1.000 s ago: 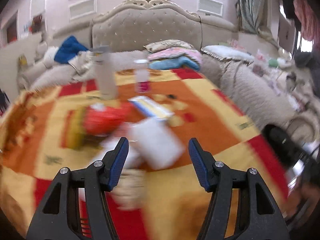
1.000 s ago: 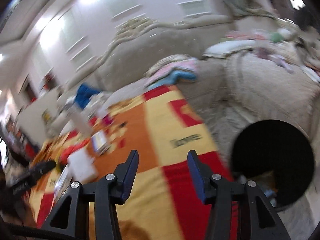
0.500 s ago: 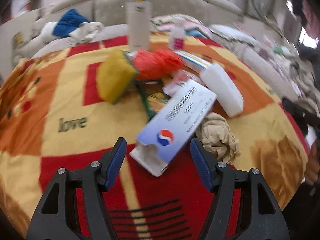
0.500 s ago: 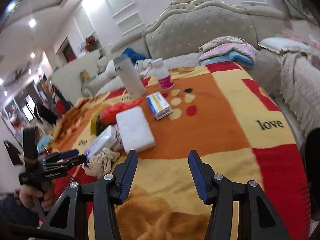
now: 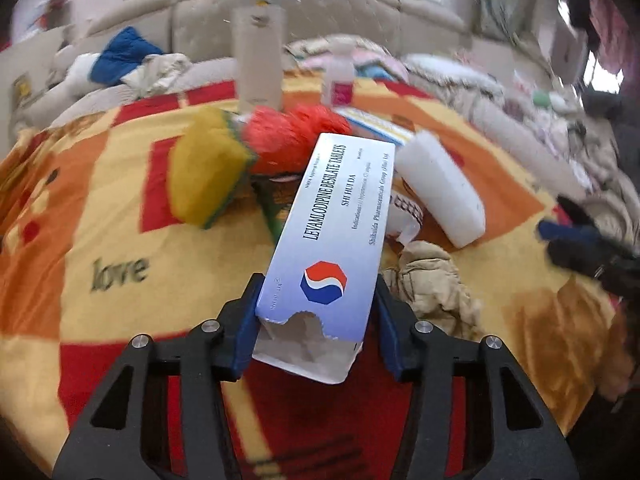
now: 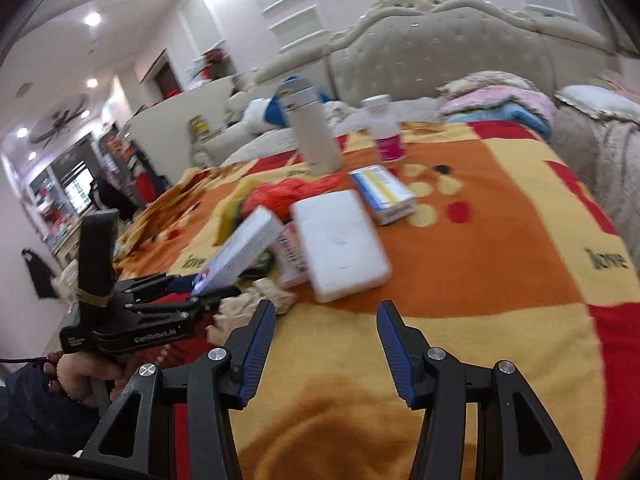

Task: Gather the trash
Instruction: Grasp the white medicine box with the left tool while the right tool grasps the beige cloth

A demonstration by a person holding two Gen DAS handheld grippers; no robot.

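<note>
On the blanket [image 5: 120, 208] ahead of both tools, the litter lies packed together, and the tablet box [image 5: 332, 236] leans over it, its torn near end clenched between the left tool's [image 5: 316, 324] jaws. The right tool [image 6: 326, 344] hangs released and empty. A grip on that torn, hollow end could crush the card or let the box swing, knocking the tissue wad [image 5: 432, 284] just right of the jaws.
</note>
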